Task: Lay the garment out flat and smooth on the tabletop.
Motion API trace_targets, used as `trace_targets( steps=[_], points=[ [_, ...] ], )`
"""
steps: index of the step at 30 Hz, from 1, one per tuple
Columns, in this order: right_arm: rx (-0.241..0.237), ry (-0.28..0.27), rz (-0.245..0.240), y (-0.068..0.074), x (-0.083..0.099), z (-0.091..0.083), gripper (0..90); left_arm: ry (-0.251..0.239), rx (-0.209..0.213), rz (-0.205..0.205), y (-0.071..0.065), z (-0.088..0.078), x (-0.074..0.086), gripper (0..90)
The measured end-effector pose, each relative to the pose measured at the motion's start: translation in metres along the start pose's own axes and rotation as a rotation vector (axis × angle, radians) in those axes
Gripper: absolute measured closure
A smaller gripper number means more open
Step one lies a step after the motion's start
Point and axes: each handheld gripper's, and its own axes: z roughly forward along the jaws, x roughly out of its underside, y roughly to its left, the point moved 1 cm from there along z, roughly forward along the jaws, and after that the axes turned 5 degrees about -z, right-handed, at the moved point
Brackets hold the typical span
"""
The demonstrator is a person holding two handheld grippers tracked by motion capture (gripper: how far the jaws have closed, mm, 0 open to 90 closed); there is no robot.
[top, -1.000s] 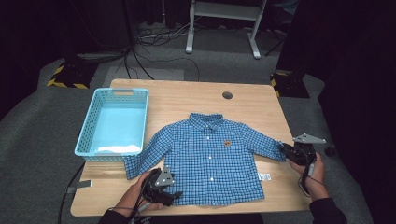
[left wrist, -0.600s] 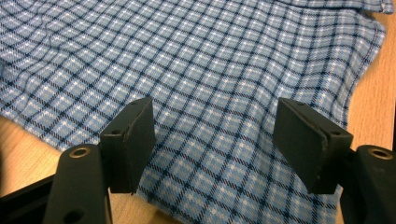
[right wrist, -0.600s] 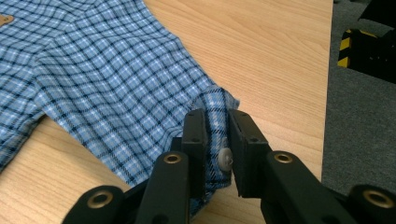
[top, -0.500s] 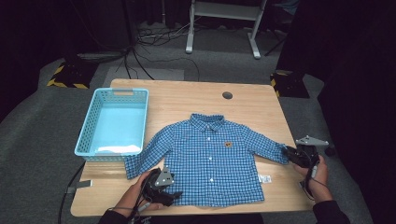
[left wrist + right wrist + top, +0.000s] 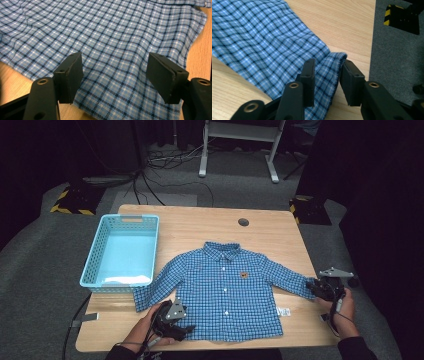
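Observation:
A blue checked shirt [image 5: 230, 290] lies spread flat, front up, on the wooden table [image 5: 210, 227]. My left gripper [image 5: 184, 321] rests at the shirt's lower left hem. Its jaws stand wide apart over the fabric [image 5: 112, 37], so the left gripper [image 5: 115, 62] is open and grips nothing. My right gripper [image 5: 314, 287] is at the end of the right sleeve, by the table's right edge. The sleeve cuff [image 5: 329, 72] stands loosely between the jaws of the right gripper [image 5: 328, 63], which have just been opening.
A light blue plastic basket [image 5: 87, 270] sits at the table's left with something white [image 5: 122, 280] in it. A round cable hole [image 5: 243, 222] is at the back. A white label [image 5: 283, 311] lies by the hem. Grey floor [image 5: 394, 50] lies past the right edge.
The right hand has edged slightly to the right at the sleeve end. The left hand and the shirt have not moved.

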Motion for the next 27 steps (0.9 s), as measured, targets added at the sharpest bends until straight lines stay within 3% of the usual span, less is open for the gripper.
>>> trace_targets(
  steps=[14,20,27],
  points=[
    [0.025,-0.01,0.014,-0.007,0.002,-0.006,39.7,-0.003,0.0,0.002,0.0,0.0,0.0,29.5],
    [-0.019,-0.04,0.004,-0.001,-0.005,-0.012,30.5,-0.004,0.0,0.002,0.0,0.0,0.0,29.5],
    [-0.072,-0.091,-0.055,0.017,-0.018,-0.021,25.0,-0.004,0.0,0.001,0.0,0.0,0.0,29.5]
  ],
)
